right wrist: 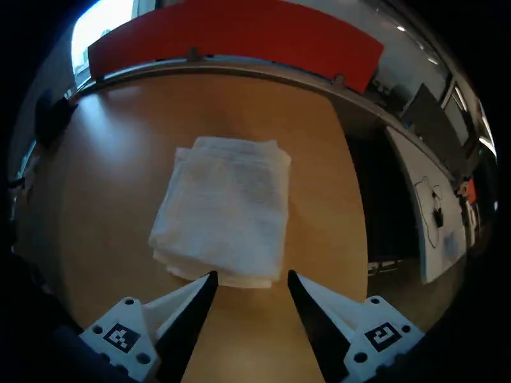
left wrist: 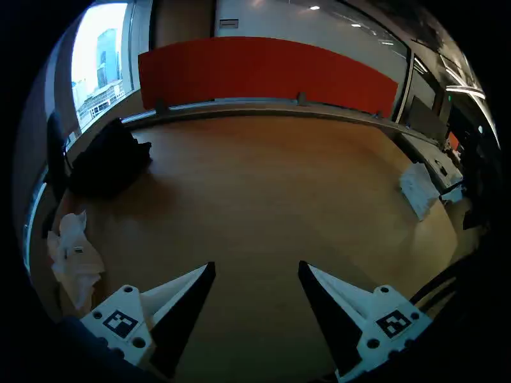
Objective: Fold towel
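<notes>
Wooden counter [left wrist: 255, 191] across both views, near edge cut off behind the tongs. Red partition [left wrist: 268, 70] along the far side, top clipped in the right gripper view. Second desk [right wrist: 428, 204] off to the right, dim, with cables [right wrist: 431, 198] barely readable. Black bag [left wrist: 105, 163] far left on the counter, too dark to make out the shape.

Folded white towel [right wrist: 223, 210] flat on the counter mid-frame in the right gripper view, layered edges at the near end, lowest edge partly hidden behind the fingertips. White crumpled cloth [left wrist: 73, 258] at the left rim, lower part cut off. White bundle [left wrist: 418, 188] at the far right of the left gripper view, too distorted to say whether it is the same towel.

Left tongs [left wrist: 255, 274] released, wide gap, bare counter between the fingers. Right tongs [right wrist: 252, 277] released, tips at the towel's near edge, gripping nothing. Cannot tell whether touching the cloth.
</notes>
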